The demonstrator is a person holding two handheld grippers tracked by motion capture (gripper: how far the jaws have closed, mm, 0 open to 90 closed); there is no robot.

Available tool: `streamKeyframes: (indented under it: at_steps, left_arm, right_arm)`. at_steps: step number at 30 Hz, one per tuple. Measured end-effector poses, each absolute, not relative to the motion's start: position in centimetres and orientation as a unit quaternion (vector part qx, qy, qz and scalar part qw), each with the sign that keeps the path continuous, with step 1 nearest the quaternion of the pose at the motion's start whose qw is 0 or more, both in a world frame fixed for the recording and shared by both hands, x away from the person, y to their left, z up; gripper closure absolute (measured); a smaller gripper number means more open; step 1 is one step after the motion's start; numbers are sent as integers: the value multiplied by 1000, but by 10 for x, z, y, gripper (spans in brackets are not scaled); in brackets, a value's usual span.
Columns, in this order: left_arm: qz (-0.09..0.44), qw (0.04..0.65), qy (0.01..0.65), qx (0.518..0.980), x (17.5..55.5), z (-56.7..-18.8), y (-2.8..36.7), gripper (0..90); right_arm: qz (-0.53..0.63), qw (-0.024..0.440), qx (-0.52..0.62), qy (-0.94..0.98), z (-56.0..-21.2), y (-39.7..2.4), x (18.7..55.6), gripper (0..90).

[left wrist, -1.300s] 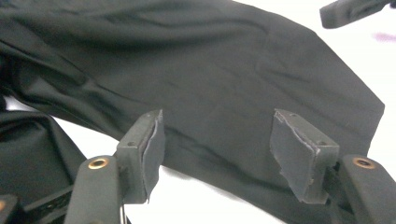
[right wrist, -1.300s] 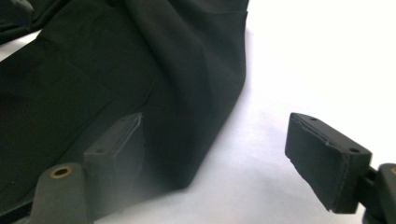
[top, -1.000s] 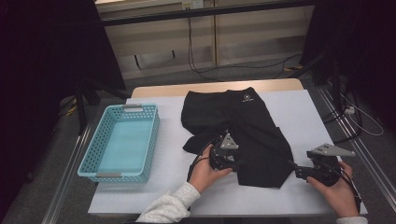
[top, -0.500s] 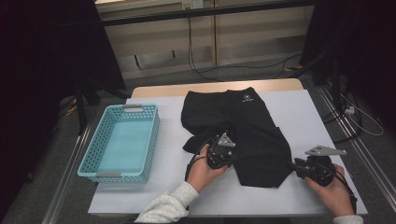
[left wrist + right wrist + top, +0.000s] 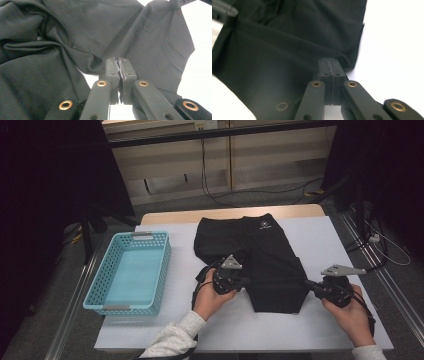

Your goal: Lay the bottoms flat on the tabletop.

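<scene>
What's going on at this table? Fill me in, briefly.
A person is working a pair of black shorts spread on the white table, a gripper in each hand. The left gripper and the right gripper have each just closed their jaws on the fabric's near edge. A blue basket sits to the left.

The left gripper (image 5: 245, 282) sits at the near left edge of the black shorts (image 5: 265, 255), its jaws just closed and pinching the cloth. The right gripper (image 5: 309, 285) sits at the shorts' near right corner, its jaws just closed on the hem. Both forearms reach in from below
</scene>
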State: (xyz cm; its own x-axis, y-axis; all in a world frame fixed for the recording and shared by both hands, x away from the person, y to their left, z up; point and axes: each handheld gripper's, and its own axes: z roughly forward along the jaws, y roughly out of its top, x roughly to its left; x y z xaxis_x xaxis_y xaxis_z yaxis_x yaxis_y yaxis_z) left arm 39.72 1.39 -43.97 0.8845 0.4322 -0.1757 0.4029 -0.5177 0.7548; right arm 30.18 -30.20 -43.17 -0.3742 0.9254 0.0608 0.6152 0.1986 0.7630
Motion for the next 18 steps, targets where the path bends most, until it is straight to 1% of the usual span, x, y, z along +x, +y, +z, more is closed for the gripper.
streamKeyframes:
  at_steps: [5,6,7,8,10,11,13,15,18]
  left_arm:
    - [18,415,241,877,398,-448,13,869]
    - [20,414,242,877,398,-451,12,868]
    - [21,412,244,878,398,-453,12,868]
    - [20,411,246,878,398,-454,12,867]
    - [25,409,245,879,398,-452,13,867]
    - [25,413,248,876,398,-451,14,867]
    - [39,408,253,876,397,-448,16,867]
    - [30,414,251,875,399,-448,18,867]
    - [31,410,250,877,398,-449,18,867]
  right_arm:
    - [364,227,521,738,-438,-294,316,889]
    - [361,229,524,736,-441,-292,320,820]
    - [357,232,525,737,-445,-289,323,775]
    - [349,228,522,745,-448,-286,326,768]
    - [337,228,522,749,-453,-282,327,675]
    - [340,230,522,747,-452,-282,326,657]
    - [353,238,530,734,-446,-286,321,581]
    - [362,238,539,722,-441,-292,315,561]
    - [363,223,540,726,-442,-299,302,554]
